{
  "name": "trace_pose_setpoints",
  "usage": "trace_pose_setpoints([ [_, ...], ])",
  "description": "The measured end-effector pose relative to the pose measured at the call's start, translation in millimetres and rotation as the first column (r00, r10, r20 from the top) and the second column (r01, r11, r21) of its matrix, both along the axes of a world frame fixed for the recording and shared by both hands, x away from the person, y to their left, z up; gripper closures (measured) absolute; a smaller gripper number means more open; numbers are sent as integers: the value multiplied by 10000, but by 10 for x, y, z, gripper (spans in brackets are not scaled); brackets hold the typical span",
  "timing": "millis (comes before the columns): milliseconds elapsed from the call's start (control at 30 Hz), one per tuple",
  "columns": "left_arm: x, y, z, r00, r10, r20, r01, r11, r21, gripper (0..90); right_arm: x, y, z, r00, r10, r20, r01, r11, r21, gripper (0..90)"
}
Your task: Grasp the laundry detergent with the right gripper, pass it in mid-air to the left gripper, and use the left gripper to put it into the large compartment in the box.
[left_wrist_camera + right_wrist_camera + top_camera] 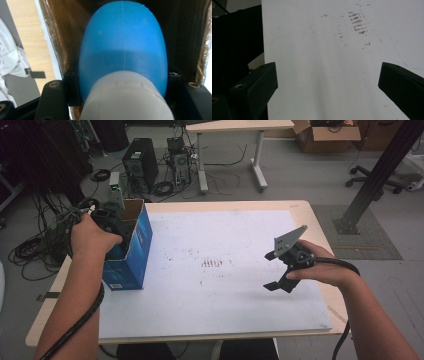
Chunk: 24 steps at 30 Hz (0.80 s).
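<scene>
Left gripper [111, 222] is lowered into the open top of a blue cardboard box [134, 254] standing at the left edge of the table [300, 210]. In the left gripper view its jaws are clamped on a blue bottle [123, 47] with a white cap [126, 97], one jaw on each side; the bottle sits inside the box, between its brown inner walls.

Right gripper [276, 270] is held above the white sheet [225, 240] at the right, near side of the table, its jaws wide apart with nothing between them (bare sheet behind). Dark smudges [212, 263] mark the sheet's middle.
</scene>
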<state>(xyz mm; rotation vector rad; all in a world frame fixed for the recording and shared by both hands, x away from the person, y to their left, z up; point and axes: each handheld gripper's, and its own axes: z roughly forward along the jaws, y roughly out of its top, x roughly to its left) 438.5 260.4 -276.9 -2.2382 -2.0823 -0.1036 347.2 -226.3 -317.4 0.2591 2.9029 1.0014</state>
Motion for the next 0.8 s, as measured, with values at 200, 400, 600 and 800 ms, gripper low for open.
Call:
trace_pose_setpoints([
  [200,0,7,-48,10000,-18,-30,18,10000,12,381,-1,3,-8,10000,1,-3,-1,10000,6,23],
  [400,0,16,-97,10000,-24,-40,23,10000,-9,381,2,1,-31,10000,-6,-51,6,10000,-10,24],
  [600,-8,36,-103,10000,12,46,-12,10000,-86,381,11,18,-33,10000,-13,-64,13,10000,-23,23],
  [800,-15,26,-108,10000,7,99,-6,10000,-48,378,17,41,-37,9999,-4,-101,4,10000,-16,24],
])
